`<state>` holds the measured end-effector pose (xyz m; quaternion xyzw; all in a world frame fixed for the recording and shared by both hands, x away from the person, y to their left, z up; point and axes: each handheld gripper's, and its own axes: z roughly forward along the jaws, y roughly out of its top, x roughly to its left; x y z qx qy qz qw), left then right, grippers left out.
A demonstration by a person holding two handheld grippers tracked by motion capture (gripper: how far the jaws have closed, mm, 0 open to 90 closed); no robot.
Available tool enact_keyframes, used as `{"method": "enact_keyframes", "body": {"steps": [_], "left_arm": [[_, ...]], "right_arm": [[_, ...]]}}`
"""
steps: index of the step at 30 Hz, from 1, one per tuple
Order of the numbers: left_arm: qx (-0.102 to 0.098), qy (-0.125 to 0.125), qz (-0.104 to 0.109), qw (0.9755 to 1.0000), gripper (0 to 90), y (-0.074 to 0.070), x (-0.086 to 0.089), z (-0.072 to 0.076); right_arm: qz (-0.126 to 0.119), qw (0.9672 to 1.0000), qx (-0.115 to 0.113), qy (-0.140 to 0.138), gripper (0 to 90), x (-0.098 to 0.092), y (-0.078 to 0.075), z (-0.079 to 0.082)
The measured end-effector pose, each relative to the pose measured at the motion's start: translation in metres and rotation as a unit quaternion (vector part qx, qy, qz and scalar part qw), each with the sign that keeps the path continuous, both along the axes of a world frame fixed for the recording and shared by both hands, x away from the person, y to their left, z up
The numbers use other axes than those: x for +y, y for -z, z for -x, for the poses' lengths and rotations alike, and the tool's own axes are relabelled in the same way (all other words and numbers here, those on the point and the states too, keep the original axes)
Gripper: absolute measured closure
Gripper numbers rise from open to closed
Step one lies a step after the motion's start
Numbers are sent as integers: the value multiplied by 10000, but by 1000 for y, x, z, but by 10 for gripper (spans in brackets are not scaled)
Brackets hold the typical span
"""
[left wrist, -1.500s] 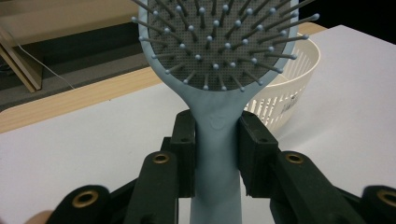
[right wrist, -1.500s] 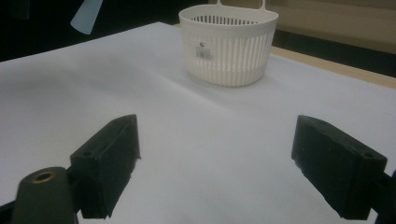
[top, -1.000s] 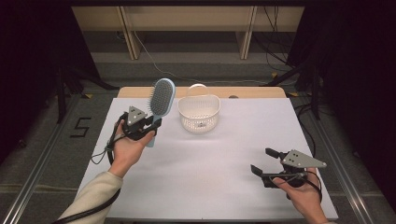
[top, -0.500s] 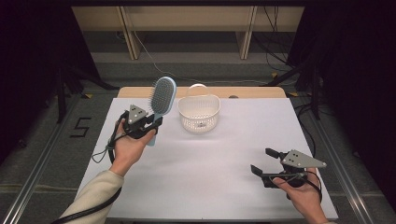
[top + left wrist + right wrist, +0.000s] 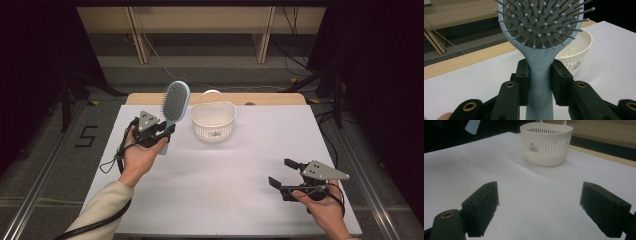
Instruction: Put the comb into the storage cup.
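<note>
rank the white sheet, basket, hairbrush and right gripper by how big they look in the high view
1. white sheet, by far the largest.
2. white slatted basket and right gripper: these look about alike, and the gripper sits nearer the camera, so I won't rank them.
3. blue hairbrush, slimmest, its handle partly hidden in the left gripper.

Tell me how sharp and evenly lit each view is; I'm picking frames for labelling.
High view: the white table is bright and evenly lit, its surroundings almost black. Left gripper view: the hairbrush and its bristles are sharp, the white basket behind slightly soft. Right gripper view: the near jaws look soft, the basket's slats and label crisper; faint shadows only.
</note>
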<state>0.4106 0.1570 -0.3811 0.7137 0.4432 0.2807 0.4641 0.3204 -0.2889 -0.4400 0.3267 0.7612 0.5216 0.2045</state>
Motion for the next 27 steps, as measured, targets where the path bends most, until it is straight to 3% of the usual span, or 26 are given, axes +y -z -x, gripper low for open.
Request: {"method": "enact_keyframes", "body": {"steps": [27], "left_arm": [[-44, -3, 49, 10000, 697, -4, -2, -5]], "right_arm": [[4, 10000, 3, 3, 158, 0, 0, 0]]}}
